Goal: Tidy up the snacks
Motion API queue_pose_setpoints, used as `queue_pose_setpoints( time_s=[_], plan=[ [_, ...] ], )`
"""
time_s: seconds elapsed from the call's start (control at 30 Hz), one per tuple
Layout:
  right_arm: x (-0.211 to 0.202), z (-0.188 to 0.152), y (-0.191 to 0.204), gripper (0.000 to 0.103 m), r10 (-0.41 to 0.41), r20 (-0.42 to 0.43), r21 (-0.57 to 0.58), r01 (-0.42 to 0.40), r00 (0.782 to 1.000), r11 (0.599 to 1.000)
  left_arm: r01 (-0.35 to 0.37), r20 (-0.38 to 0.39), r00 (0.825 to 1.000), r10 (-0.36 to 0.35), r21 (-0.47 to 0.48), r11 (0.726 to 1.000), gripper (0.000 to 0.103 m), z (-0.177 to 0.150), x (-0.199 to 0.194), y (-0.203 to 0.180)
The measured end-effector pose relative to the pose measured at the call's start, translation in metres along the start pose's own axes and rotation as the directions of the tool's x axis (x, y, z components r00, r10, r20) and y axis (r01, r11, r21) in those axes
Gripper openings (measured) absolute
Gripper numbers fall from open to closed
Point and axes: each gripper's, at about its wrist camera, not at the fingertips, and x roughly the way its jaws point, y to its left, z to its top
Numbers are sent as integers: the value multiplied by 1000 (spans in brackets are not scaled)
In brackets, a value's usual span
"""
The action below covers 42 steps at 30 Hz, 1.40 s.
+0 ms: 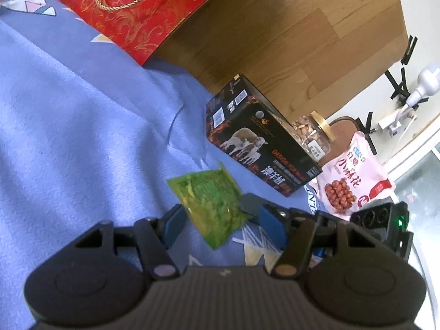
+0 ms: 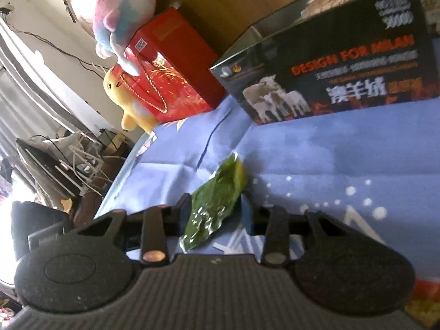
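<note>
This is a home, most likely a bedroom. A soft blue bedsheet (image 1: pixel 82 115) with a printed pattern of small shapes and white dots covers the surface, rumpled and creased like bedding, and a wooden headboard (image 1: pixel 288 41) rises behind it. Plush toys sit at its edge: a yellow one (image 2: pixel 129 101) and a pastel pink-and-blue one (image 2: pixel 121 13). A red gift bag (image 1: pixel 143 13) with gold cord handles, a black carton (image 2: pixel 330 66) printed with sheep, a glass jar of nuts (image 1: pixel 310 134) and a pink snack bag (image 1: pixel 354 178) lie about. Tangled cables (image 2: pixel 82 159) and household clutter fill the floor beside the bed.
</note>
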Motion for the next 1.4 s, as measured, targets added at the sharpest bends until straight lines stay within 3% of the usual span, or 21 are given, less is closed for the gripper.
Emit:
queue_pose_setpoints(
  time_s=[0.07, 0.17, 0.23, 0.4, 0.53, 0.63, 0.67, 0.9, 1.07, 1.23, 1.33, 1.4],
  plan=[
    [6, -1, -1, 22, 10, -19, 17, -10, 1000, 1000, -1, 2, 1000, 1, 5, 1000, 61, 0, 0, -1],
    [-2, -5, -2, 18, 24, -7, 30, -24, 1000, 999, 2, 1, 1000, -2, 1, 1000, 62, -1, 0, 0],
    [-7, -7, -6, 18, 34, 7, 64, -34, 999, 997, 19, -10, 1000, -19, -10, 1000, 62, 0, 1, 0],
    [-39, -8, -24, 16, 90, 86, 190, -105, 992, 976, 60, -10, 998, -61, -46, 997, 77, 2, -2, -2],
    [-58, -8, -32, 14, 165, 144, 252, -197, 976, 947, 155, -35, 987, -159, -99, 983, 80, 4, 3, -6],
    [-62, -6, -32, 13, 212, 158, 272, -249, 964, 930, 201, -49, 977, -206, -88, 976, 67, 7, 10, -19],
    [-63, -4, -30, 13, 224, 161, 268, -261, 961, 928, 203, -56, 977, -208, -76, 976, 57, 9, 14, -25],
    [-77, 28, -24, 13, 203, 236, 205, -253, 950, 945, 197, -35, 980, -197, -2, 980, 51, 39, 34, -61],
    [-84, 73, -21, 13, 145, 304, 119, -189, 942, 975, 192, -16, 981, -191, 77, 978, 51, 78, 59, -94],
    [-77, 113, -24, 12, 66, 363, 2, -72, 929, 997, 126, 52, 990, -134, 143, 982, 54, 116, 90, -119],
    [-57, 123, -24, 17, -64, 350, -92, 102, 934, 991, 69, 82, 993, -79, 123, 990, 60, 125, 111, -119],
    [-48, 121, -23, 31, -169, 342, -140, 228, 924, 963, 42, 83, 995, -50, 100, 994, 61, 126, 118, -113]
  ],
)
